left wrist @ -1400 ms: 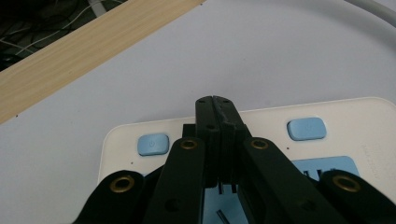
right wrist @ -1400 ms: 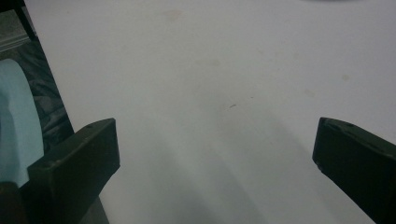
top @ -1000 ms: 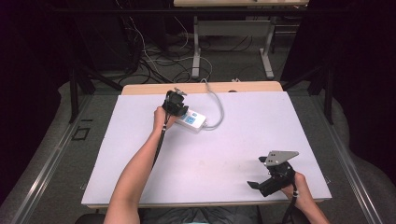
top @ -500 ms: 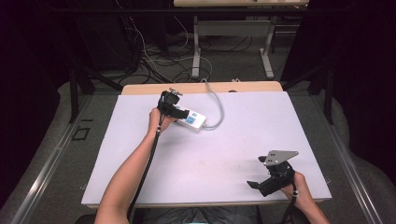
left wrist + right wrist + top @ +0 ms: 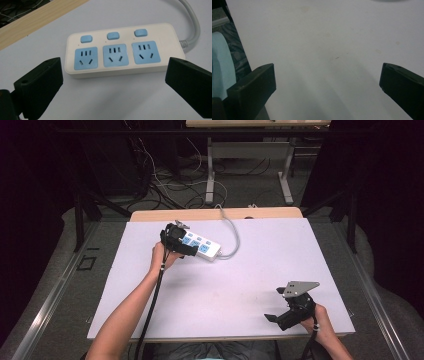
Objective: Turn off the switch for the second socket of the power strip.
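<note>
Strip (image 5: 201,246) flat on white mat (image 5: 230,285), far-left part, near mat's far edge; wooden table edge (image 5: 215,214) just beyond. Three blue sockets, three blue switches on top, all sockets bare. Grey cord (image 5: 231,232) leaves strip's right end, curves back over table edge. Nothing between strip and left gripper (image 5: 113,82).

Left gripper just at strip's near-left end, jaws just opened wide, nothing between them, strip ahead untouched. Left forearm stretched forward across mat.

Right gripper (image 5: 281,310) at near-right corner, well apart from strip, jaws spread over bare mat, holding nothing.

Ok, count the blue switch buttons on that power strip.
3, in a row along the far edge of the power strip: left button, middle button, right button. None seem hidden.
</note>
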Available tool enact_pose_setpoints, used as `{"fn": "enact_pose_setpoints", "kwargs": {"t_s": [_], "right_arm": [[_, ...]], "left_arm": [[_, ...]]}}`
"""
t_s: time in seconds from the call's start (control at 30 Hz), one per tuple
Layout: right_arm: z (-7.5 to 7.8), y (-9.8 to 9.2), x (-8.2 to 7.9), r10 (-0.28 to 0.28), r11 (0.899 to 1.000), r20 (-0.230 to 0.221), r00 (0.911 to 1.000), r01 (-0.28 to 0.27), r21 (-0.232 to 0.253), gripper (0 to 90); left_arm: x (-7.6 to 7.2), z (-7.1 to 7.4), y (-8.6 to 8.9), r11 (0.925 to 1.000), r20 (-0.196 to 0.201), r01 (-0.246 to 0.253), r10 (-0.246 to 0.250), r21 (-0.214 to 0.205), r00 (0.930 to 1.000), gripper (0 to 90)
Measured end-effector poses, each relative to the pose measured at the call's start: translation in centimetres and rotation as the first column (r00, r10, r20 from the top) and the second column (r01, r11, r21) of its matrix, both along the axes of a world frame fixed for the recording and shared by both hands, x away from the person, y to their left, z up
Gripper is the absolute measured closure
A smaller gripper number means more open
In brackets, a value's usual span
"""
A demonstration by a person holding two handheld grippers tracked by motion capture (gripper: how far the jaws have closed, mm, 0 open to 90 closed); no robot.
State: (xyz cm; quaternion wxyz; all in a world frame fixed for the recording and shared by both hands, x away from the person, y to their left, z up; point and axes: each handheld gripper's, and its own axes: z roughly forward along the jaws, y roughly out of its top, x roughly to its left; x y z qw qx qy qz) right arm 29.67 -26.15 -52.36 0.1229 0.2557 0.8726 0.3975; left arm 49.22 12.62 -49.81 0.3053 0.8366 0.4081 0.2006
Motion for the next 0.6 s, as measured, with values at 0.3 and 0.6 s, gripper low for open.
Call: {"fn": "enact_pose_setpoints", "kwargs": {"t_s": [0.3,0.6], "right_arm": [[0.0,0.0,0.0,-0.004,1.000,0.002,1.0000,0.004,0.000,0.1],[0.0,0.0,0.0,-0.003,1.000,-0.003,1.0000,0.003,0.000,0.1]], "left_arm": [[-2.7,-0.2,1.0,0.9998,0.003,0.017,-0.017,0.002,0.9998,0.1],[-4.7,-0.4,1.7,0.9995,0.009,0.026,-0.026,0.017,0.9996,0.0]]}}
